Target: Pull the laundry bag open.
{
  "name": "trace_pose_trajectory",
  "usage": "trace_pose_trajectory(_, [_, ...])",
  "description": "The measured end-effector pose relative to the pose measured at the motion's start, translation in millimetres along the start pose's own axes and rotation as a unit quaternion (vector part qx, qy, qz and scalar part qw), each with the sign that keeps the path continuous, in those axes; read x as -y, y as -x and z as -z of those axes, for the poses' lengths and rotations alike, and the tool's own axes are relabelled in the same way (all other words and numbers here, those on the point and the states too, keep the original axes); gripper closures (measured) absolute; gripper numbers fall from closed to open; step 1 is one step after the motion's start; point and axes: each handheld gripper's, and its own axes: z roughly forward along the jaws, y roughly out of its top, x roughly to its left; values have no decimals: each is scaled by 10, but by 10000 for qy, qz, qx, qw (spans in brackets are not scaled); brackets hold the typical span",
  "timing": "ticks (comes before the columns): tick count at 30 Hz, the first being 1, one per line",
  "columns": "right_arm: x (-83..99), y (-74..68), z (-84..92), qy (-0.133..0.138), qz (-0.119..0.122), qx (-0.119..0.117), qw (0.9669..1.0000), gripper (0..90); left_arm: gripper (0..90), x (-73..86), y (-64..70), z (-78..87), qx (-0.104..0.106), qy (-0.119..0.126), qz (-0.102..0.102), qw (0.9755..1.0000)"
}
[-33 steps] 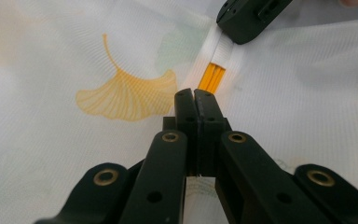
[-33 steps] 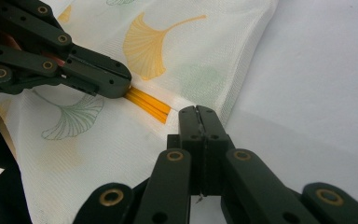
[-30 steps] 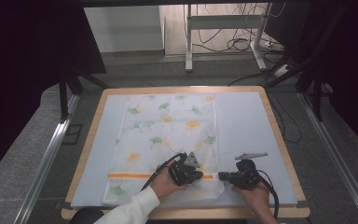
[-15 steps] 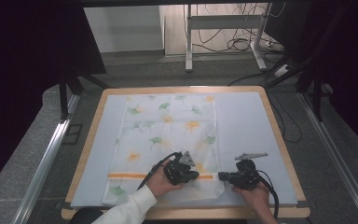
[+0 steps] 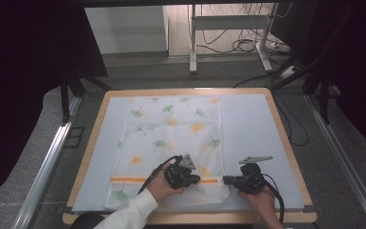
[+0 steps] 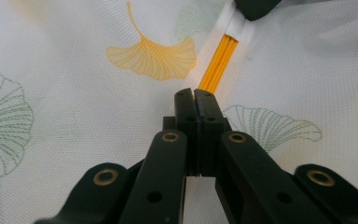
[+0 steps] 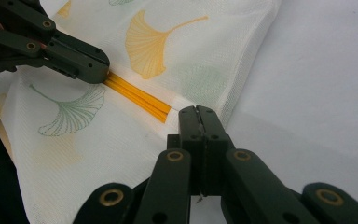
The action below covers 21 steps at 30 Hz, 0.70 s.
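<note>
A white cloth (image 5: 171, 129) printed with ginkgo leaves lies flat on the pale blue mat (image 5: 252, 124). An orange stripe (image 5: 128, 180) crosses its near end. My left gripper (image 5: 198, 180) is shut with its tips on that stripe (image 6: 219, 60), and the cloth (image 6: 98, 93) puckers around them. My right gripper (image 5: 226, 180) is shut on the cloth's right hem, just past the stripe's end (image 7: 137, 95). In the right gripper view, my jaws (image 7: 198, 111) pinch the cloth edge (image 7: 233, 84), with the left gripper (image 7: 95, 70) farther along the stripe. The right gripper (image 6: 256, 5) grips the white hem at the top of the left gripper view.
The mat sits in a wooden-rimmed table (image 5: 286, 138). Bare mat lies to the right of the cloth. Beyond the table are a grey floor, a white desk frame (image 5: 193, 43) and loose cables (image 5: 243, 45). Metal rails (image 5: 47, 162) run along both sides.
My left gripper has shifted slightly to the left along the stripe. The right gripper has stayed where it was.
</note>
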Motion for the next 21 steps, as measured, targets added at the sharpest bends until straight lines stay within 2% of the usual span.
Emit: trace_pose_trajectory(21, [-5,-1,-7,-5,-2,-13,10000,895,900,47,-46,71,28,-113,65,9999])
